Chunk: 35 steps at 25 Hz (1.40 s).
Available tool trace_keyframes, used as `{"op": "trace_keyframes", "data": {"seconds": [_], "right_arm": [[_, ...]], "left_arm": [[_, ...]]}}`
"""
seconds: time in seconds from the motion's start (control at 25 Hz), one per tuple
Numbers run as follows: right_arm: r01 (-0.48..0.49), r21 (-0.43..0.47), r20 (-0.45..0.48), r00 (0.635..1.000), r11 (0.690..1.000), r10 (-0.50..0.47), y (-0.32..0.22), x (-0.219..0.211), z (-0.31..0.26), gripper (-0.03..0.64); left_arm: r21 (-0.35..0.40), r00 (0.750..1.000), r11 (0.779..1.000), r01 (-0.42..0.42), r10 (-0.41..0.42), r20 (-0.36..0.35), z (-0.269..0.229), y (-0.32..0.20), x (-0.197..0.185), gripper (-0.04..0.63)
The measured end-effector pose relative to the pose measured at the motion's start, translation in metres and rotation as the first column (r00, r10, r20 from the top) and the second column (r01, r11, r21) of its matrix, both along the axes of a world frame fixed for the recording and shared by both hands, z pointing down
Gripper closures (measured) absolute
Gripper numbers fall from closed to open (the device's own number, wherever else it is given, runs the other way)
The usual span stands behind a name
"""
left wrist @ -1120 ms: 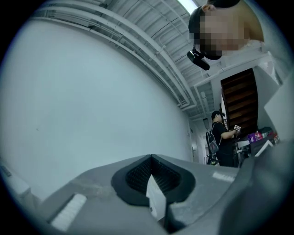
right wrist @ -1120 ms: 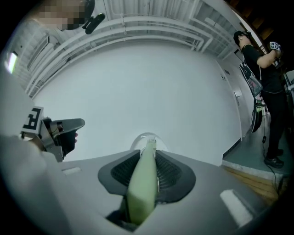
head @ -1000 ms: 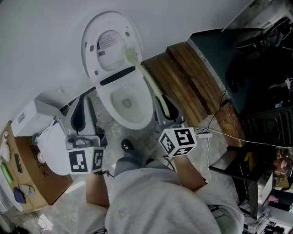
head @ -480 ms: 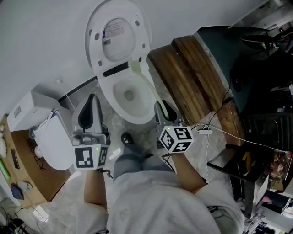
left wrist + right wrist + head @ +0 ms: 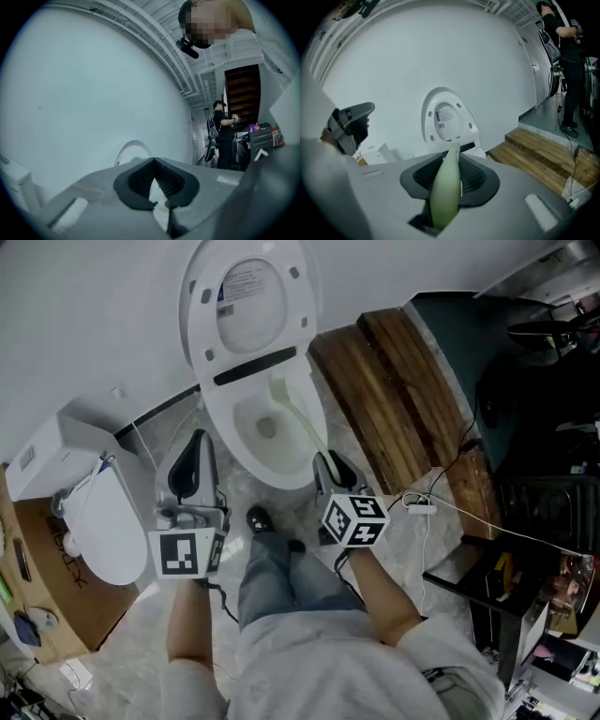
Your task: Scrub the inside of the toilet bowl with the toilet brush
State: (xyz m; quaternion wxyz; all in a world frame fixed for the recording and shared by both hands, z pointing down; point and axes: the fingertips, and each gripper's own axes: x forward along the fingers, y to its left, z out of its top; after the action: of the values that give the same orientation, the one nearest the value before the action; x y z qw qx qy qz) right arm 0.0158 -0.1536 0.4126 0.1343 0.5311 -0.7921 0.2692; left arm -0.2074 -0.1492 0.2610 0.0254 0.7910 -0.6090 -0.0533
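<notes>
1. The toilet brush (image 5: 302,420) looks light and stiff. Its long, pale green handle is smooth, so it could slip or turn. I think the best place to hold it is the thick end, far from the bristles.
2. The right gripper (image 5: 328,465) is squeezed shut on that thick end. The handle runs out in front of it and a little to its left.
3. The brush head is well ahead of the right gripper. It is over the back of the toilet bowl (image 5: 216,425), just under the raised seat (image 5: 248,306). I cannot tell if it touches the bowl.
4. The left gripper (image 5: 194,444) is closed with nothing in it. It hangs to the left of the right gripper, with the bowl between them.
5. Both arms reach forward and down. The right gripper sits just beside the bowl's front edge.
</notes>
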Motion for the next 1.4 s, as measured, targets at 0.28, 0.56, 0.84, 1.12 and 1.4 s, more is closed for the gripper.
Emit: {"op": "trace_keyframes", "data": {"seconds": [0.28,0.56,0.84,1.12,1.4], "right_arm": [[0.01,-0.041,-0.004,1.0,0.999,-0.01,0.014,0.001,0.049,0.514],[0.036,-0.104,-0.038,0.998,0.994,-0.04,0.019,0.006,0.113,0.514],[0.041,-0.159,-0.06,0.997,0.986,-0.051,0.005,0.001,0.174,0.514],[0.053,-0.18,-0.09,0.993,0.982,-0.071,-0.019,-0.019,0.223,0.514],[-0.004,-0.195,-0.108,0.994,0.981,-0.017,-0.049,-0.033,0.261,0.514]], "left_arm": [[-0.034,0.999,0.998,-0.047,0.048,0.025,0.041,0.024,0.012,0.592],[-0.064,0.998,0.996,-0.061,0.062,0.011,0.083,0.037,0.03,0.592],[-0.078,0.995,0.992,-0.1,0.101,0.007,0.118,0.03,0.045,0.592],[-0.087,0.993,0.989,-0.12,0.12,-0.005,0.154,0.008,0.038,0.592],[-0.102,0.987,0.982,-0.157,0.158,0.002,0.183,-0.019,0.03,0.592]]}}
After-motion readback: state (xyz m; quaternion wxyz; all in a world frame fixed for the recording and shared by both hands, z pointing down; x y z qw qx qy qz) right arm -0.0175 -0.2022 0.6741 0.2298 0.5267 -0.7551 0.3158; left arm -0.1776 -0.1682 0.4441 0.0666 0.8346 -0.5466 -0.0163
